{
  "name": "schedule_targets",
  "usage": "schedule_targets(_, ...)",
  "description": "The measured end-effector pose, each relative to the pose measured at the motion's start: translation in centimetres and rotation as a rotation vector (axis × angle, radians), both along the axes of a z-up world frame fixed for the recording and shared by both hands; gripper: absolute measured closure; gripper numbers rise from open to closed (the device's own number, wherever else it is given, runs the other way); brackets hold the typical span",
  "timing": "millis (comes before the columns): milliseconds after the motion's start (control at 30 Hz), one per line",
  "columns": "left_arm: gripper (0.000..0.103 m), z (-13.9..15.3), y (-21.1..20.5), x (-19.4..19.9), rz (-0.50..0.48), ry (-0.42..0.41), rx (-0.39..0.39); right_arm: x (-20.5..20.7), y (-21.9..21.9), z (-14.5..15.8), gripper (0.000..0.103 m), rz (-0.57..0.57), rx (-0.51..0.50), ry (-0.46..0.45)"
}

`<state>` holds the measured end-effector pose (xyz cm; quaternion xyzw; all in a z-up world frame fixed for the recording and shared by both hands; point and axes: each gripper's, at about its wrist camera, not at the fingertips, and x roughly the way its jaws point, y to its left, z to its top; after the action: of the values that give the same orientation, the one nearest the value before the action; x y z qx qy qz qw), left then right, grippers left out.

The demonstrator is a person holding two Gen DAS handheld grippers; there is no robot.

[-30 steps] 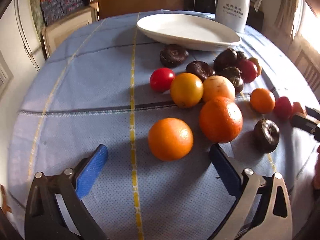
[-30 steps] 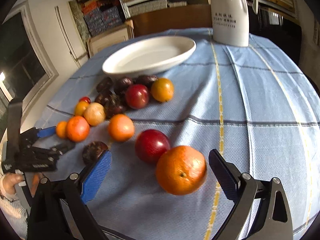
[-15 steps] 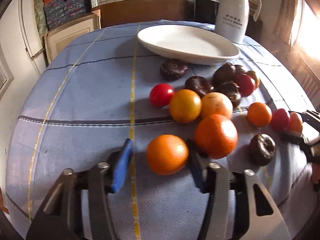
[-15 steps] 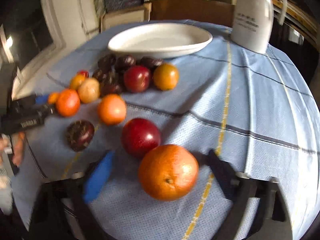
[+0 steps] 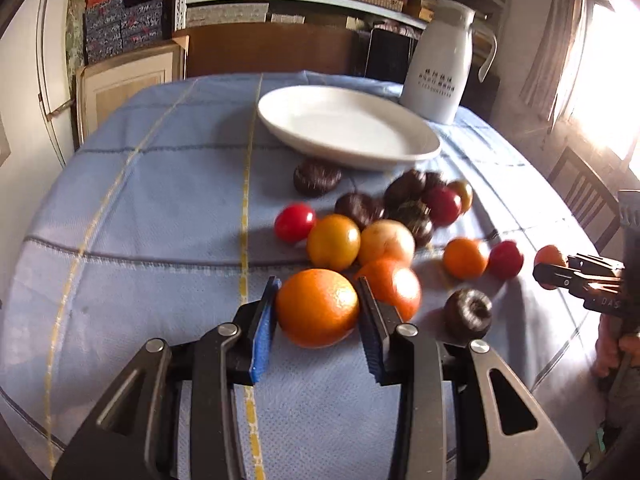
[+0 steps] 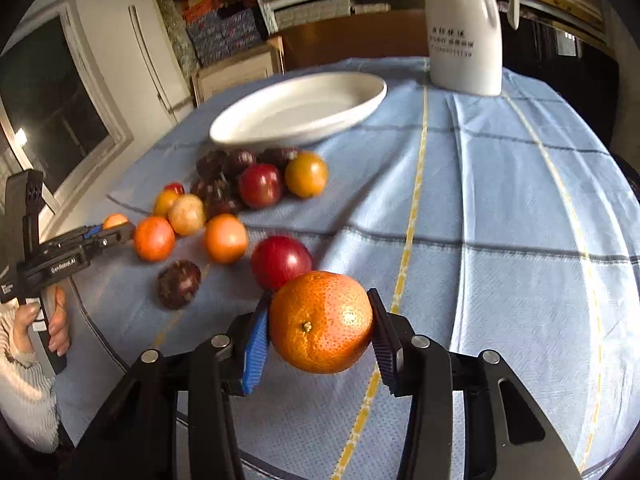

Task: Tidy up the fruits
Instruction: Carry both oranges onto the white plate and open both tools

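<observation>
Orange in left claw (image 5: 317, 332): pinched between your just-closed pads, lifted slightly.
Mottled orange (image 6: 321, 322) in right claw (image 6: 318, 340): likewise pinched.
Plate (image 5: 416, 152): ahead, beyond the fruit; carry both level.

We see our left claw (image 5: 318, 322), its jaws just closed, pressing both pads on an orange (image 5: 317, 307); more fruit lies scattered beyond it on the blue-clothed table (image 5: 152, 208); a white plate (image 5: 348, 128) stands empty before a white jug (image 5: 438, 76).
</observation>
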<state>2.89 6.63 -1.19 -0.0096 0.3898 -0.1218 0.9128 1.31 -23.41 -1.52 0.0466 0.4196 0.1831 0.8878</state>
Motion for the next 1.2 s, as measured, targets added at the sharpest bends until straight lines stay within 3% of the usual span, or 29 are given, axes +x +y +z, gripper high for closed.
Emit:
schedule_targets(167,0.066,3.7,-1.7,4.3,-0.004,-0.055,0.003,3.7,1.6,3.9,0.057,0.013,0.031,-0.074)
schedule_targets(300,0.066,5.8,-4.4,9.9,-0.024,-0.072,-0.018,8.9,3.8,5.9,0.057,0.017,0.041,-0.105)
schedule_targets(467,0.066,4.3,-6.6,16.1,-0.022,-0.022,-0.006,16.6,6.0,4.7,0.057,-0.005,0.022,-0.056)
schedule_targets(667,0.066,1.1,-6.3,19.9,-0.008,0.053,-0.014,21.1,7.0,1.9,0.055,-0.022,0.021,0.012)
schedule_targets(800,0.041,1.0,-6.2,19.4,-0.009,0.022,0.014,21.2,6.9,1.6,0.049,-0.030,-0.007,-0.004)
schedule_targets(933,0.037,1.8,-5.2,18.1,0.008,-0.006,-0.005,20.4,6.0,2.6,0.049,-0.044,0.011,-0.029)
schedule_targets(1033,0.026,2.6,-3.9,16.2,0.042,-0.041,-0.016,18.4,5.1,3.6,0.038,-0.065,0.014,-0.066)
schedule_targets(1100,0.025,2.7,-2.8,14.4,0.072,-0.056,-0.029,16.4,4.2,3.9,0.030,-0.087,0.032,-0.086)
schedule_targets(1200,0.025,2.0,-1.0,11.0,0.108,-0.049,-0.052,13.2,2.5,3.1,0.028,-0.114,0.082,-0.082)
